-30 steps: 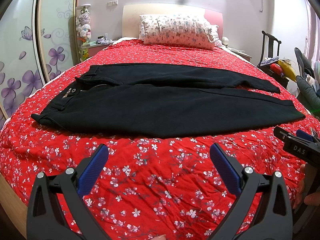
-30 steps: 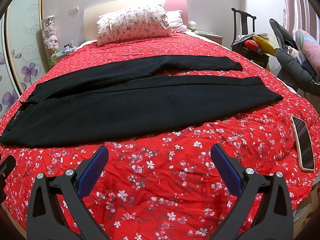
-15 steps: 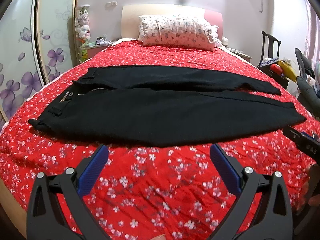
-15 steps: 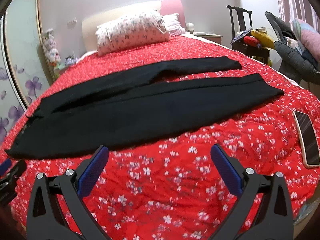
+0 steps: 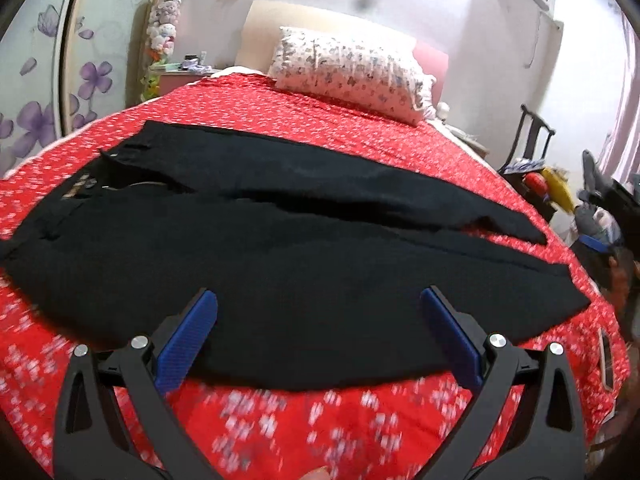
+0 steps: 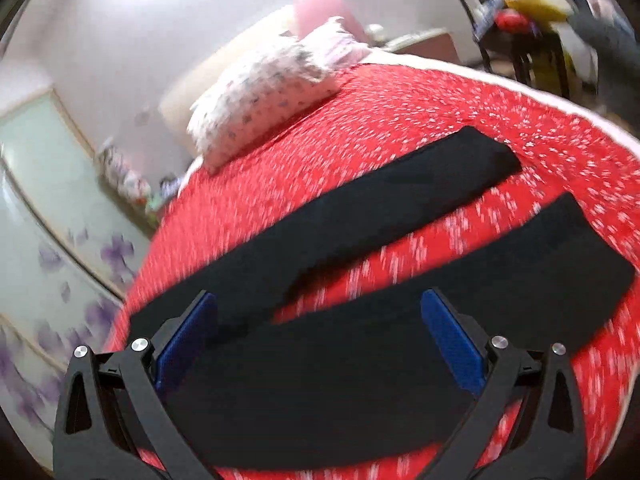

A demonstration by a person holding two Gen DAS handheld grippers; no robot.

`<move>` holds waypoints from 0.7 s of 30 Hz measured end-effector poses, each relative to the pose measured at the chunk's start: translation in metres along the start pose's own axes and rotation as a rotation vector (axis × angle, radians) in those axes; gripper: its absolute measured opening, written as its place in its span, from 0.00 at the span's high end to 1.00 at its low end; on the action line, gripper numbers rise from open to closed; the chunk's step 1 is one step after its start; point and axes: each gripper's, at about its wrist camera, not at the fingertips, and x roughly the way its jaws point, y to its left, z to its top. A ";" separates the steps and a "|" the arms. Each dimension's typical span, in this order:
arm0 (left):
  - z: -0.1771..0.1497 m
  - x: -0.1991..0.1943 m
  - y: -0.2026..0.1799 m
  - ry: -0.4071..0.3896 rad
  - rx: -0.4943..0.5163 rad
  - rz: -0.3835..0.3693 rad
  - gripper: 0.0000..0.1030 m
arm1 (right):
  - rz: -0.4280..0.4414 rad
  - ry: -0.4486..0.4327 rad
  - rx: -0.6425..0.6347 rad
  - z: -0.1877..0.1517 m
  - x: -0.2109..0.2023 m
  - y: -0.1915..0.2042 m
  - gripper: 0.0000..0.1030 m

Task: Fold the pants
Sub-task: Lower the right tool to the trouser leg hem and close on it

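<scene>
Black pants (image 5: 280, 264) lie flat across the red flowered bedspread (image 5: 320, 128), waistband at the left, both legs stretched to the right. My left gripper (image 5: 318, 336) is open and empty, just above the near edge of the near leg. My right gripper (image 6: 318, 336) is open and empty, low over the near leg of the pants (image 6: 360, 360); that view is tilted and blurred. The right gripper also shows in the left wrist view (image 5: 600, 246), by the bed's right edge.
A flowered pillow (image 5: 348, 74) lies at the headboard. A phone (image 5: 606, 356) lies on the spread near the right edge. A chair with clutter (image 5: 536, 168) stands right of the bed. A wardrobe with purple flowers (image 5: 40, 92) stands at the left.
Both grippers have moved forward and down toward the pants. The right wrist view has tilted and swung toward the leg ends. The pants have not moved.
</scene>
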 end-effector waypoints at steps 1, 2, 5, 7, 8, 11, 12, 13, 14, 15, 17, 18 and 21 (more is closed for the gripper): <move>0.001 0.005 0.001 0.005 -0.005 -0.025 0.02 | 0.001 0.004 0.030 0.015 0.009 -0.008 0.01; 0.001 0.014 0.003 0.028 -0.016 -0.059 0.02 | -0.014 0.007 0.061 0.035 0.024 -0.019 0.01; -0.001 0.037 0.009 0.129 -0.055 -0.130 0.02 | -0.096 0.012 0.071 0.077 0.062 -0.048 0.09; -0.002 0.042 0.015 0.146 -0.076 -0.151 0.02 | -0.149 0.009 0.067 0.095 0.083 -0.065 0.16; -0.003 0.042 0.018 0.137 -0.087 -0.178 0.02 | -0.183 -0.001 0.075 0.108 0.097 -0.077 0.17; -0.007 0.043 0.016 0.142 -0.074 -0.173 0.02 | -0.247 -0.022 0.105 0.130 0.125 -0.102 0.24; -0.007 0.044 0.015 0.145 -0.064 -0.167 0.02 | -0.270 -0.030 0.107 0.134 0.132 -0.107 0.29; -0.006 0.047 0.014 0.149 -0.058 -0.161 0.02 | -0.302 -0.040 0.101 0.139 0.141 -0.112 0.31; -0.007 0.048 0.014 0.153 -0.055 -0.157 0.02 | -0.322 -0.049 0.093 0.147 0.148 -0.119 0.32; -0.007 0.048 0.013 0.153 -0.055 -0.156 0.02 | -0.356 -0.063 0.077 0.150 0.154 -0.121 0.32; -0.008 0.048 0.013 0.155 -0.055 -0.154 0.02 | -0.416 -0.087 0.051 0.158 0.165 -0.127 0.33; -0.009 0.049 0.012 0.159 -0.051 -0.149 0.02 | -0.453 -0.099 0.038 0.162 0.171 -0.131 0.34; -0.011 0.049 0.009 0.167 -0.038 -0.131 0.02 | -0.525 -0.116 0.049 0.166 0.185 -0.143 0.34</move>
